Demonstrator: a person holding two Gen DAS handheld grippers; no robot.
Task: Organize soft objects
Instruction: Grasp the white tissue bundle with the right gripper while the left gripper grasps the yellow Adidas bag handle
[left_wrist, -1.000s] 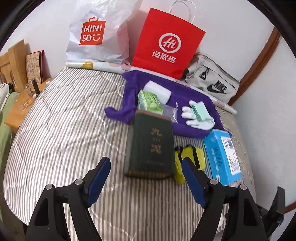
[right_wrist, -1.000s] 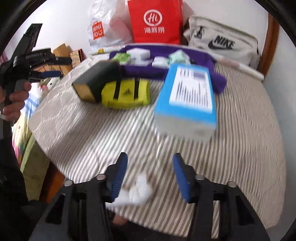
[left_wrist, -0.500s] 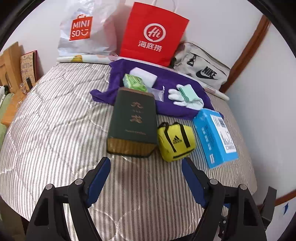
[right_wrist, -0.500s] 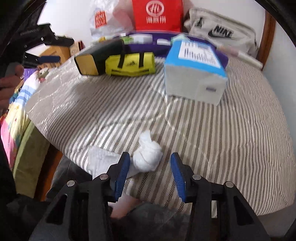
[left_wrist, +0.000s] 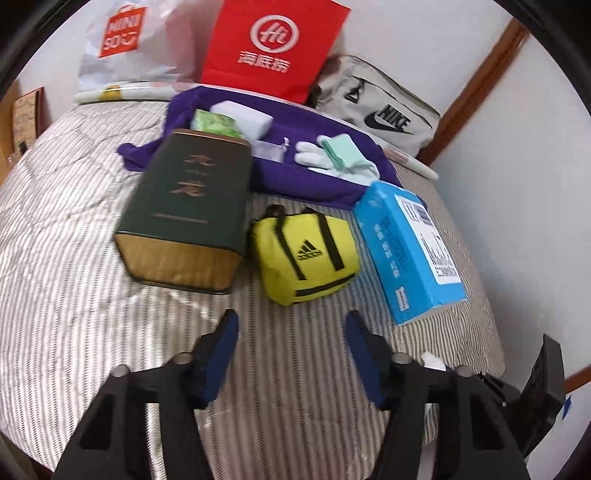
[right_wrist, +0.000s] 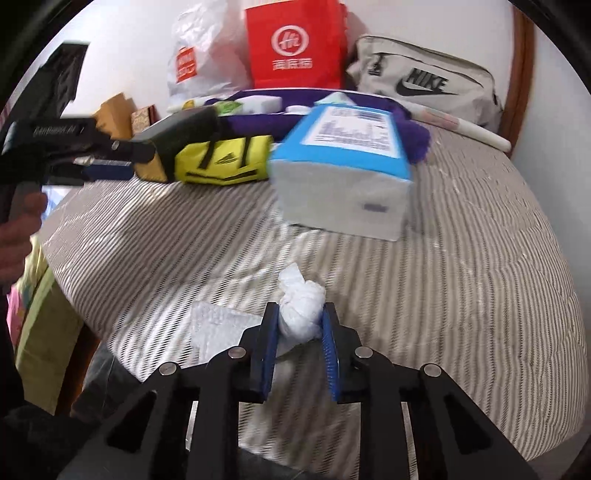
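Observation:
My right gripper (right_wrist: 297, 314) is shut on a crumpled white tissue (right_wrist: 301, 301) just above the striped bed cover, near its front edge. A flat white tissue sheet (right_wrist: 218, 326) lies to its left. My left gripper (left_wrist: 291, 328) is open and empty, just in front of the yellow Adidas pouch (left_wrist: 304, 254); it also shows in the right wrist view (right_wrist: 110, 162). On a purple towel (left_wrist: 310, 177) lie white gloves (left_wrist: 332, 160), a green packet (left_wrist: 216, 123) and a white block (left_wrist: 242, 114).
A dark green box (left_wrist: 192, 206) lies left of the pouch and a blue tissue pack (left_wrist: 410, 251) right of it. A red paper bag (left_wrist: 273, 48), a Miniso bag (left_wrist: 129, 40) and a grey Nike bag (left_wrist: 380, 110) stand against the wall behind.
My right gripper's jaws have closed on the crumpled tissue. My left gripper has moved right and closer to the yellow pouch, staying open.

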